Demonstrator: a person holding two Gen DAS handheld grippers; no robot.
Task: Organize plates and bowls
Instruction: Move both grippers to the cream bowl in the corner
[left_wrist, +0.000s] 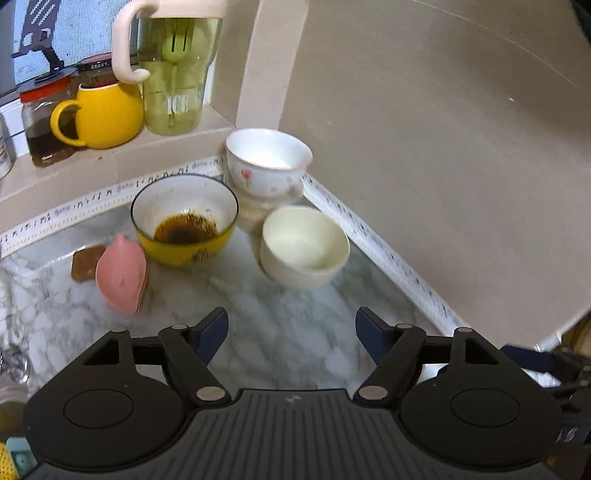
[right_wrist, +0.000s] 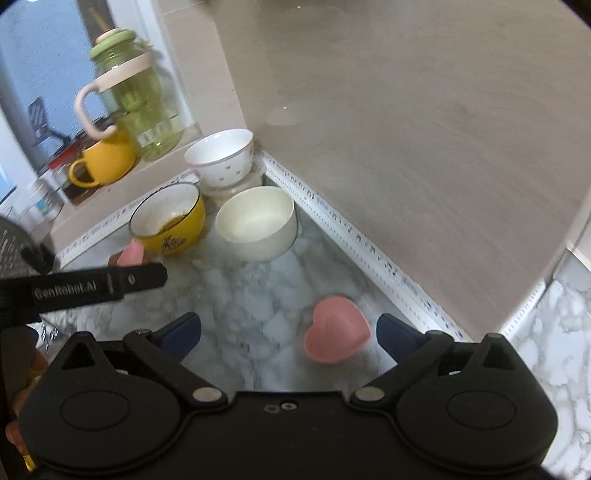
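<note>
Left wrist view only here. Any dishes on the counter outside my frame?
Observer: Yes. A pink heart-shaped dish lies on the marble beside the wall trim, just ahead of the right gripper.
Operator: Is the right gripper holding it?
Observer: No. Its jaws are open, with nothing gripped.
Operator: The jug's top is cut off for me. Is it capped?
Observer: Yes. The green jug has a green lid on.

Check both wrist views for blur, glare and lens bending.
Left wrist: sharp near the yellow mug, mild blur on the cream bowl; fisheye curves the patterned edge strip. Right wrist: softer overall, smeared around the pink heart dish; a faint glare spot on the beige wall.
</note>
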